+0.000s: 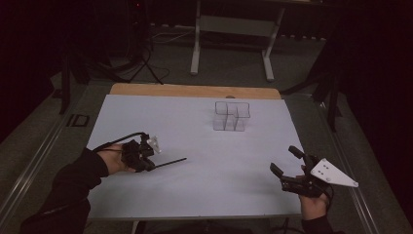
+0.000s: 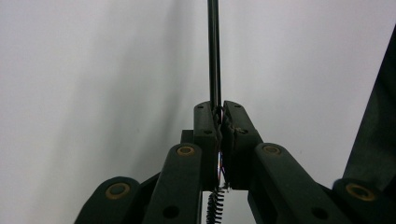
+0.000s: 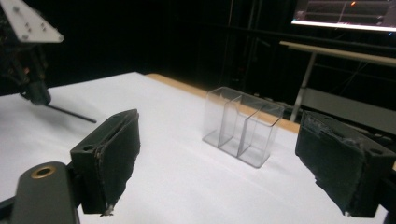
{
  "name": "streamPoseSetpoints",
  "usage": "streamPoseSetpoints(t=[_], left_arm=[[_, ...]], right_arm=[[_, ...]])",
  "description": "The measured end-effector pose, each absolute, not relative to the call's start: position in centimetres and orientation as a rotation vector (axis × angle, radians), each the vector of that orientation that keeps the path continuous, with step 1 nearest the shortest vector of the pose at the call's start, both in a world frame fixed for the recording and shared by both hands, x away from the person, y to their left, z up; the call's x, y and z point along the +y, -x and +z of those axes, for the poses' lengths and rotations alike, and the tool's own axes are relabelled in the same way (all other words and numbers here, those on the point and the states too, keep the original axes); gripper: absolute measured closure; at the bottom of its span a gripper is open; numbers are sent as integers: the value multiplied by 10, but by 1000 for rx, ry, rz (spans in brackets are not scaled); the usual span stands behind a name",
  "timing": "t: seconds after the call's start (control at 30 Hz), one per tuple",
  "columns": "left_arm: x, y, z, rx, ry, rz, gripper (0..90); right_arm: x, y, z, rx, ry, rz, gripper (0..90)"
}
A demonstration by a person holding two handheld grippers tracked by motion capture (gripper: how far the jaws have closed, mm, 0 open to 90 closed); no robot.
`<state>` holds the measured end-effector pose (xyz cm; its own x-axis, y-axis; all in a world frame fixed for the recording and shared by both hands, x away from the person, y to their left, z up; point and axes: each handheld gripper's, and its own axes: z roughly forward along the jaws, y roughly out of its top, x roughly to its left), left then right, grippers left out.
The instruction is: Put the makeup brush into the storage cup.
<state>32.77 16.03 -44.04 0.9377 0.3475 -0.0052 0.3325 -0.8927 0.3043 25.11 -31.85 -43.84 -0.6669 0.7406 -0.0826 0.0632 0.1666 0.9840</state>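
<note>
A thin black rod (image 1: pixel 170 162) juts out toward the right from my left gripper (image 1: pixel 152 165), low over the left side of the white table. In the left gripper view the jaws (image 2: pixel 219 109) are shut on the rod (image 2: pixel 214 51), which runs straight ahead, and a small coiled end hangs below the pads. A clear plastic box (image 1: pixel 232 116) with several compartments stands at the back centre. My right gripper (image 1: pixel 285 160) is at the front right, open and holding nothing. It faces the box (image 3: pixel 243 126), with the left gripper (image 3: pixel 32 88) and rod (image 3: pixel 70 113) off to its left.
The white sheet (image 1: pixel 195 195) covers the table, with a bare wooden strip (image 1: pixel 195 90) along the far edge. A white desk frame (image 1: pixel 229 29) and a dark tripod with cables (image 1: pixel 141 58) stand on the floor behind. The surroundings are dark.
</note>
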Motion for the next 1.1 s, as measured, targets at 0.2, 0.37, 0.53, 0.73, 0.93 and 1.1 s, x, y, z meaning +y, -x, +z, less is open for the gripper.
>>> streamPoseSetpoints(t=[0.2,0.37,0.53,0.73,0.93,1.1], left_arm=[[144,-334,-429,436,-2790,73,861],[131,-337,-420,377,-2800,83,861],[118,-339,-411,321,-2817,96,861],[103,-342,-406,255,-2827,74,861],[87,-344,-402,177,-2852,54,861],[74,-345,-396,113,-2846,40,861]], right_arm=[[-314,-254,-435,1938,-774,1565,145],[-313,-257,-431,1960,-778,1594,151],[-310,-262,-426,2022,-749,1610,149],[-301,-267,-419,2045,-738,1581,133],[-296,-272,-411,2103,-656,1582,113],[-292,-282,-401,2253,-585,1509,167]])
